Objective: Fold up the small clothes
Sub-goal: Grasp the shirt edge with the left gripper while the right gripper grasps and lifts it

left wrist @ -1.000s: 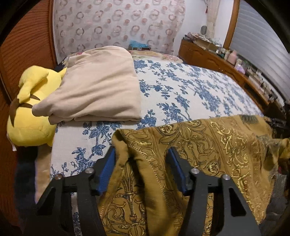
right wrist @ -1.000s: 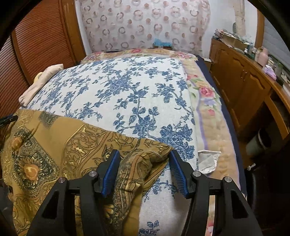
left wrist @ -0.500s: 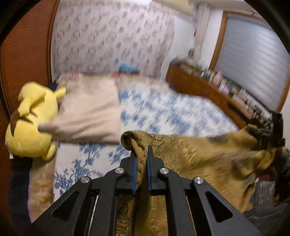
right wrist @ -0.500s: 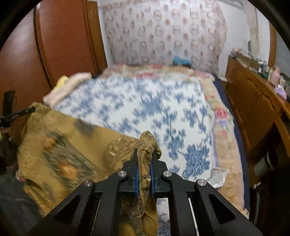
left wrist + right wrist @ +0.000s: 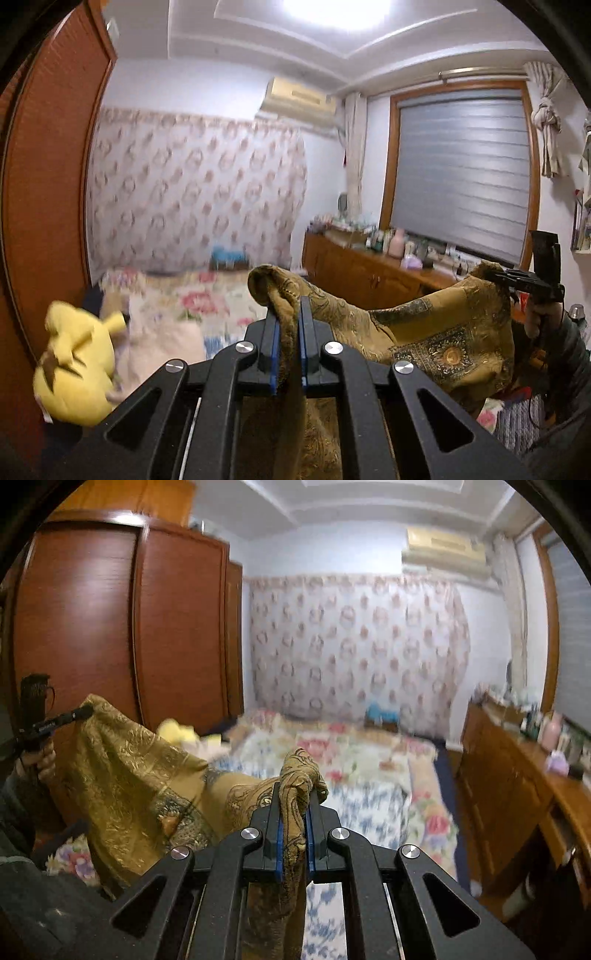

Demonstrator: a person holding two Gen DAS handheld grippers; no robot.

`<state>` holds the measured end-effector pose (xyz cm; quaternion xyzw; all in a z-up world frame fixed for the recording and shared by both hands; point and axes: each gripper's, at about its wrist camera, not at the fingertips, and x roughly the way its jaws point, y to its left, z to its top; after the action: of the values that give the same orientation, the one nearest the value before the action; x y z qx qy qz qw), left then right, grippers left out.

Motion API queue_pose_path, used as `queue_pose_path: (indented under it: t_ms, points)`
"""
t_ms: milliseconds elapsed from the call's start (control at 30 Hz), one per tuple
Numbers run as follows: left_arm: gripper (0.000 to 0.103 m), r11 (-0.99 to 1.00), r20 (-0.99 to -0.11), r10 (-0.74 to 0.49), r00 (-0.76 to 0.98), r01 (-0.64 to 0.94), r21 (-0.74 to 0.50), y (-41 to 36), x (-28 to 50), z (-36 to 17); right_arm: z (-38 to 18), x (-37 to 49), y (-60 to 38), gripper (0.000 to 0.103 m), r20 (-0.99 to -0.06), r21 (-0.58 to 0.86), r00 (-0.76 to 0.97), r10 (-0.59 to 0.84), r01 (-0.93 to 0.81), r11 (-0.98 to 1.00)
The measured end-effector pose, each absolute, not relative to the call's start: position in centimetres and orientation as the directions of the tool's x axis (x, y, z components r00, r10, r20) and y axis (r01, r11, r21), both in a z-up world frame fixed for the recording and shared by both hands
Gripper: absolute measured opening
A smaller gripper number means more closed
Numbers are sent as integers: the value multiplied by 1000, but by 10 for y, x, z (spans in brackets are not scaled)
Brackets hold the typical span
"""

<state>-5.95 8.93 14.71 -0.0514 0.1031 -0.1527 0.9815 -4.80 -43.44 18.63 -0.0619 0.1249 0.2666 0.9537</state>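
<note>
One gold cloth (image 5: 424,332), two grippers: left (image 5: 287,343) and right (image 5: 294,834), both clamped on it. No readable writing.

Cloth (image 5: 424,332): woven mustard fabric, gold pattern with a slight sheen
Left hand-held gripper (image 5: 287,343): matt black plastic, blue pads, shiny metal screws
Wardrobe (image 5: 110,627): glossy reddish wood
Plush toy (image 5: 74,369): soft yellow pile
Bed (image 5: 369,775): matt floral cotton cover

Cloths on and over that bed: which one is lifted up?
The gold patterned cloth, pinched by the left gripper and right gripper. The beige cloth lies beside the yellow plush.
</note>
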Motion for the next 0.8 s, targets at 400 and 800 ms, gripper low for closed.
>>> queue_pose_path:
  t_ms: [400, 800]
  points:
    - [9, 967, -26, -248, 968, 246, -66, 112, -67, 231, 293, -99, -433, 8, -76, -182, 871, 485, -491, 852]
    - [8, 983, -76, -177, 981, 172, -71, 129, -7, 217, 292, -51, -393, 8, -106, -225, 917, 383, -398, 889]
